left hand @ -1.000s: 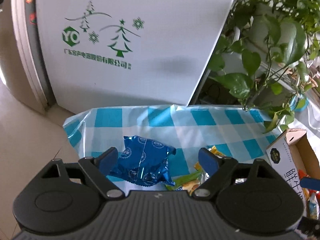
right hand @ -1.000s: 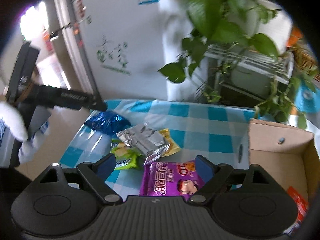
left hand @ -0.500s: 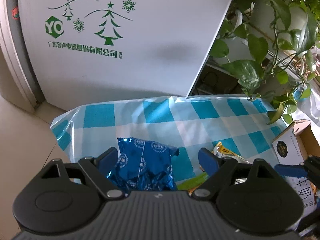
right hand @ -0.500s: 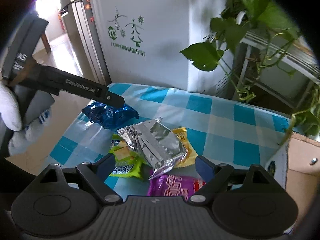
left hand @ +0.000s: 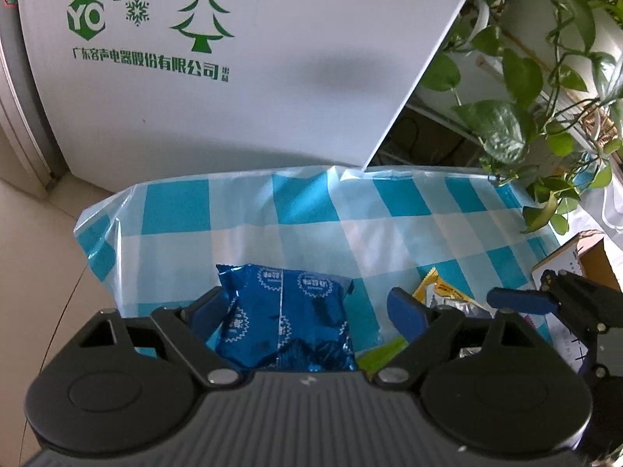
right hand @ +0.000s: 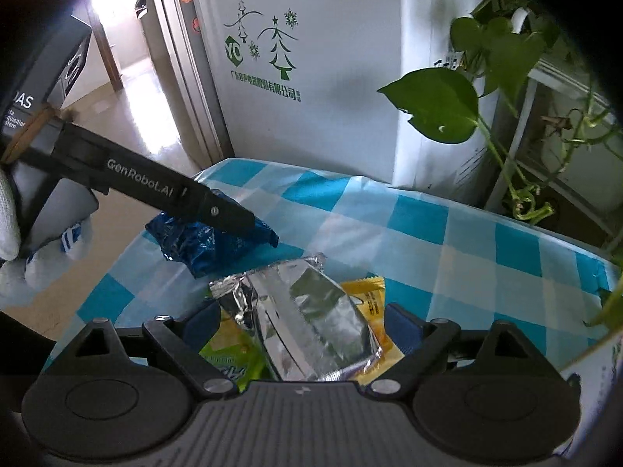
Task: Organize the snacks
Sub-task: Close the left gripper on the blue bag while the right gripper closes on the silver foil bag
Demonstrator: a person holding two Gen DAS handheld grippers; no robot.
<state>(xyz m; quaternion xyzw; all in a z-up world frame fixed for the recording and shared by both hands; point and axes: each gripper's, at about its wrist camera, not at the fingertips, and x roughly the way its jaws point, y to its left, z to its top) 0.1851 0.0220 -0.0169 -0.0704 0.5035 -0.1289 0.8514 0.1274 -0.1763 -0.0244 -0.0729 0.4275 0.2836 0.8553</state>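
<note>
- While the left gripper [left hand: 307,307] hangs over the blue snack packet [left hand: 286,319], its jaws stand spread: the packet lies between the blue pads, the left pad just beside its edge, the right pad clear of it
- From the left wrist view the packet's printed face shows flat on the blue-and-white checked tablecloth [left hand: 311,210], near the table's left end
- Only the right wrist view shows that gripper from the side, its dark finger [right hand: 218,210] slanting down across the crumpled blue packet, and a white-gloved hand [right hand: 11,233] at the frame's left edge
- The right gripper [right hand: 301,323] has just been opening its jaws; they stand wide, with the silver foil packet [right hand: 303,311] between the pads and neither pad pressing on it
- Under the silver packet lie a yellow packet [right hand: 370,299] and a green packet [right hand: 226,354], plain here but mere slivers in the left wrist view
- Only the left wrist view catches a cardboard box [left hand: 584,257] at the table's right end, with the right gripper in front of it
- Both views show a white appliance [left hand: 272,78] with green tree print, and leafy vines [left hand: 525,78] to the right
</note>
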